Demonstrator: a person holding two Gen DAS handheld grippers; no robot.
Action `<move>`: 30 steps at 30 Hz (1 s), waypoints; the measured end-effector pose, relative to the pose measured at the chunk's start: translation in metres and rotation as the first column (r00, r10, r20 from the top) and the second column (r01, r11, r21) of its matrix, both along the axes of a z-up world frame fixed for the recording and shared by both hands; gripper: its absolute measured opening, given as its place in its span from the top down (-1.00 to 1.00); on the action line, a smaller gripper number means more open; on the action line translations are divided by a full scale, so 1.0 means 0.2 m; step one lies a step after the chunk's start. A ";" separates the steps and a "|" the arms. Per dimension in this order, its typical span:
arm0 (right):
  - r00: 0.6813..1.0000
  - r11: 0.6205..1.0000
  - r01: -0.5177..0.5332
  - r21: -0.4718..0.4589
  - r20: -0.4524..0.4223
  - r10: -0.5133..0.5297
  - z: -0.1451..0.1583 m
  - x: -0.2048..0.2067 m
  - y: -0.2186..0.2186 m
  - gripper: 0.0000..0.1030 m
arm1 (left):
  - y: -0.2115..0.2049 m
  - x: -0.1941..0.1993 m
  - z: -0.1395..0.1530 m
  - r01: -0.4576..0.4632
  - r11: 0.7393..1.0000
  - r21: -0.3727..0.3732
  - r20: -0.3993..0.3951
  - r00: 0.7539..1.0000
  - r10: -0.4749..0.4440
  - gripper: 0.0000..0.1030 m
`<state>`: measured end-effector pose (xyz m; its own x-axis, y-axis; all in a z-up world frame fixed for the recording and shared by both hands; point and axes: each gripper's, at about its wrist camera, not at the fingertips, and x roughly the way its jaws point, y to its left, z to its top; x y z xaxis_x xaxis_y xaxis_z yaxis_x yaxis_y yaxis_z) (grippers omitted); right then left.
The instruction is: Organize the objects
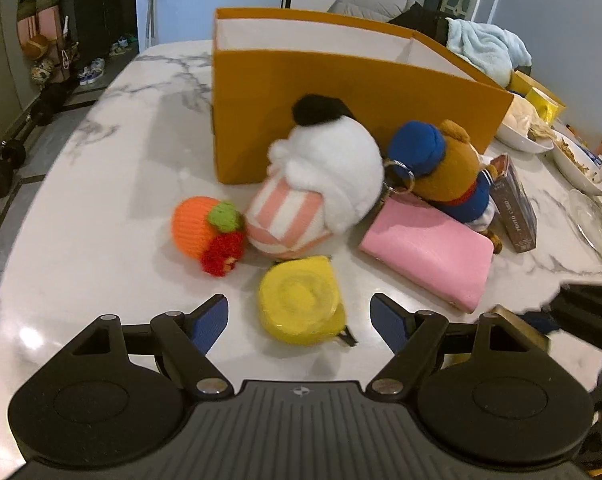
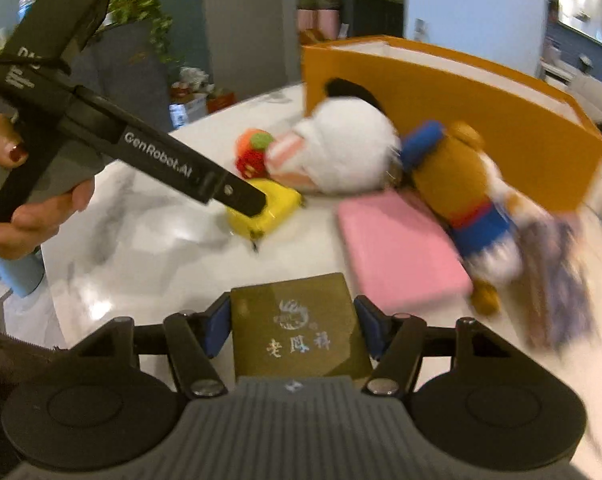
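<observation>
Gleaming white marble table (image 1: 101, 216) under orange box (image 1: 341, 92); left tongs (image 1: 299, 320) apart, right tongs (image 2: 295, 326) clamped on olive box (image 2: 297, 324).

White marble table (image 1: 81, 264), orange box (image 1: 301, 120), plush toys, pink wallet (image 1: 429, 252), yellow tape measure (image 1: 301, 304), bowls.

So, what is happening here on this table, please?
A person is tidying small things on a marble table, with a gripper in each hand. The right gripper is shut on a small olive-gold box. The left gripper is open, just in front of a yellow tape measure. A pink wallet, two plush toys and a knitted orange toy lie in front of the orange box, not inside it.
</observation>
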<state>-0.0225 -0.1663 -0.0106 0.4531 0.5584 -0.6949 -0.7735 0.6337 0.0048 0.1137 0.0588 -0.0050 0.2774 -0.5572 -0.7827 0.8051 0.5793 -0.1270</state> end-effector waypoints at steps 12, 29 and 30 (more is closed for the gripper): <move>0.994 0.995 0.095 0.043 0.042 -0.097 -0.07 -0.06 -0.10 -0.21 | -0.11 -0.08 -0.11 -0.062 0.998 -0.002 0.102 0.993 0.062 -0.76; 0.984 0.984 0.163 0.073 0.056 -0.167 -0.07 -0.06 -0.09 -0.18 | -0.07 -0.14 -0.10 -0.077 0.996 -0.044 0.129 0.988 0.083 -0.13; 0.984 0.983 0.166 0.074 0.057 -0.170 -0.07 -0.06 -0.09 -0.18 | -0.06 -0.14 -0.10 -0.078 0.996 -0.044 0.124 0.989 0.083 -0.13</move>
